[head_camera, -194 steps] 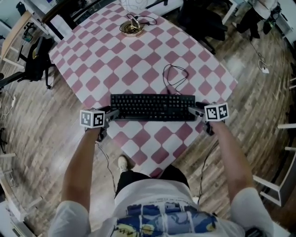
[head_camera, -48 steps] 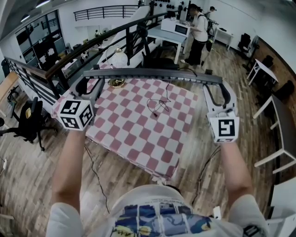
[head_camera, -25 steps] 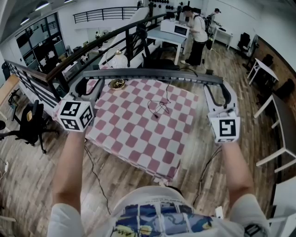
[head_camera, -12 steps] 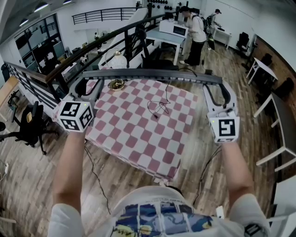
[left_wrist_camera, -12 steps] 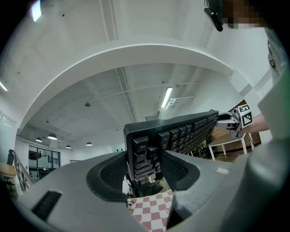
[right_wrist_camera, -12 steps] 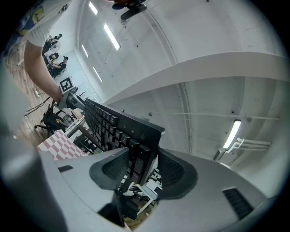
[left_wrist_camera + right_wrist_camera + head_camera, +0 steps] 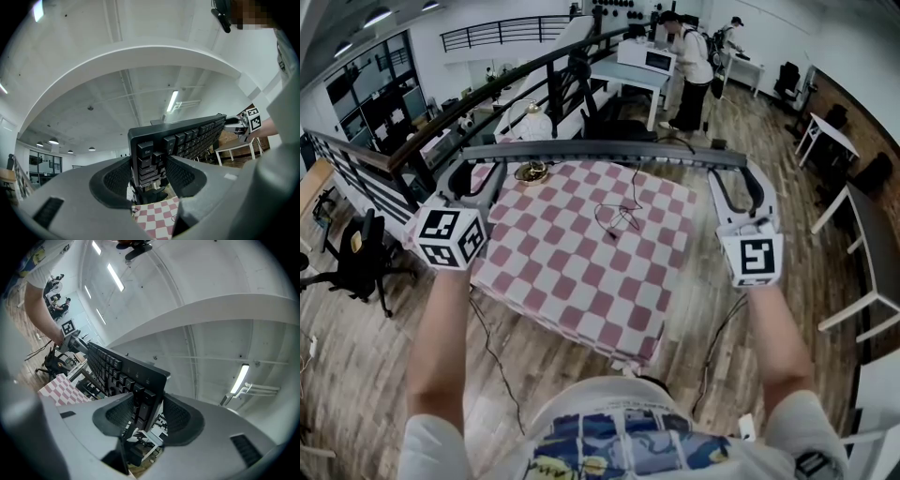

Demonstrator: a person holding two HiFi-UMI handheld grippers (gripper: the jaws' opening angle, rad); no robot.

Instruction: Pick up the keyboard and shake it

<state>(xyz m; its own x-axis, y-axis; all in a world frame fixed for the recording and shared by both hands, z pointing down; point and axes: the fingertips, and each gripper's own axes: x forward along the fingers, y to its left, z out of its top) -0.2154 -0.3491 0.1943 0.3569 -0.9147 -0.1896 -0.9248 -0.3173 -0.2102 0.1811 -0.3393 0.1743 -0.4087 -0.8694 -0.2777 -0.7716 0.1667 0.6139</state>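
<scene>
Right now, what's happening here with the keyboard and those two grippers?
A person holds a black keyboard in the air above the pink-checkered table, with one handheld gripper at each end. The left gripper is clamped on the Esc end and the right gripper on the opposite end. The keyboard's cable hangs down toward the table.

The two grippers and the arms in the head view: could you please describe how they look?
The left gripper and right gripper are light grey plastic with rounded shells and dark dimpled pads. Each carries a white cube with black square markers. A thin dark cable trails below each. The person wears a white short-sleeved T-shirt with a blue print.
</scene>
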